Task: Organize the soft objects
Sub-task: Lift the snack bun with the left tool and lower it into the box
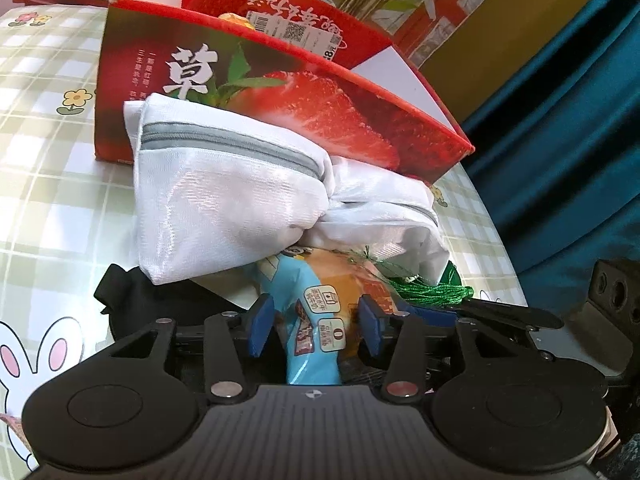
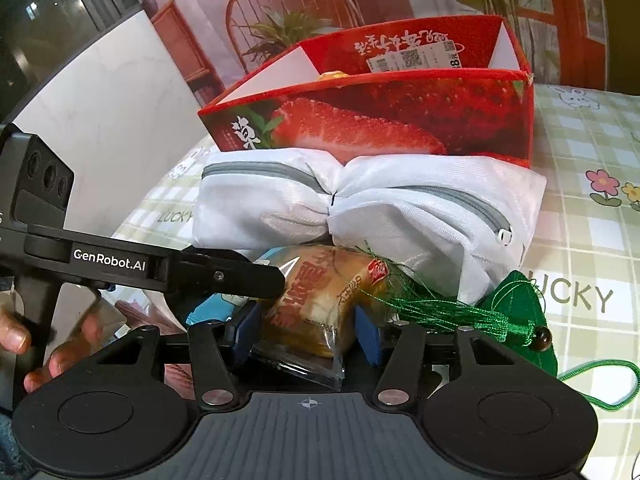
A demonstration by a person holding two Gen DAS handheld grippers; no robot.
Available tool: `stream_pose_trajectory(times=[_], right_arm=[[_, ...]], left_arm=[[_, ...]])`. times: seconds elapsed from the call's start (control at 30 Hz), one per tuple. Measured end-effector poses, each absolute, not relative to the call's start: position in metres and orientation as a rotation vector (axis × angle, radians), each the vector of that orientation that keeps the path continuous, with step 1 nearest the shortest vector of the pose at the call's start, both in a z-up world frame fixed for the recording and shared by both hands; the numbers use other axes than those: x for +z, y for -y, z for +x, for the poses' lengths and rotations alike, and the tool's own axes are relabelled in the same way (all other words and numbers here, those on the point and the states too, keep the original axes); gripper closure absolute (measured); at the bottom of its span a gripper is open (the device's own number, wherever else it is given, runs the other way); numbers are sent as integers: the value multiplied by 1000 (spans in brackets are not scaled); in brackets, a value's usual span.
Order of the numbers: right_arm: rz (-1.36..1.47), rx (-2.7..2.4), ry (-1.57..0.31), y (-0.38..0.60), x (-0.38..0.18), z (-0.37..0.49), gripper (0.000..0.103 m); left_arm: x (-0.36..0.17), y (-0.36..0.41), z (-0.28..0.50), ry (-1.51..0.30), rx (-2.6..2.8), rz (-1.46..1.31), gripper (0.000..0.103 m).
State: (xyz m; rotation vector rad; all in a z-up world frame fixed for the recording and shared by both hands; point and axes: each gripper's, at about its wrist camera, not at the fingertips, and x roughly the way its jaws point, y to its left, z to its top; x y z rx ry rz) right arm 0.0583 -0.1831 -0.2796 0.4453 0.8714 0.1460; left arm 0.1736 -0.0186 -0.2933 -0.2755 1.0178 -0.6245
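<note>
Blue-padded jaws of the left gripper (image 1: 316, 326) and right gripper (image 2: 308, 330) loosely bracket the bread packet (image 2: 320, 304) lying on the desk (image 1: 52, 200); pinch its ends evenly before lifting toward the strawberry box (image 1: 320, 108).

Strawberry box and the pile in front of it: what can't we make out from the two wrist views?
- Strawberry box contents: front wall hides all but a yellow scrap, both views.
- Black item: left view only, under the white zip pouch; type unclear.
- Snack packet: near end behind gripper body; pad contact for left gripper and right gripper not resolvable.
- Green tasselled sachet: cord cut off, right view.
</note>
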Motion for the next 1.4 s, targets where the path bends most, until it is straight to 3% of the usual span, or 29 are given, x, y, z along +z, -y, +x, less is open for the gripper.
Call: stream_pose_trajectory(times=[0.3, 0.87, 1.4], right_arm=[[443, 158, -858, 180, -278, 57, 54], [258, 219, -635, 165, -183, 50, 54], [123, 177, -597, 203, -175, 118, 55]], left_arm=[[-284, 18, 169, -1012, -633, -282, 55], [-192, -2, 148, -769, -661, -253, 56], [-170, 37, 234, -742, -692, -177, 56]])
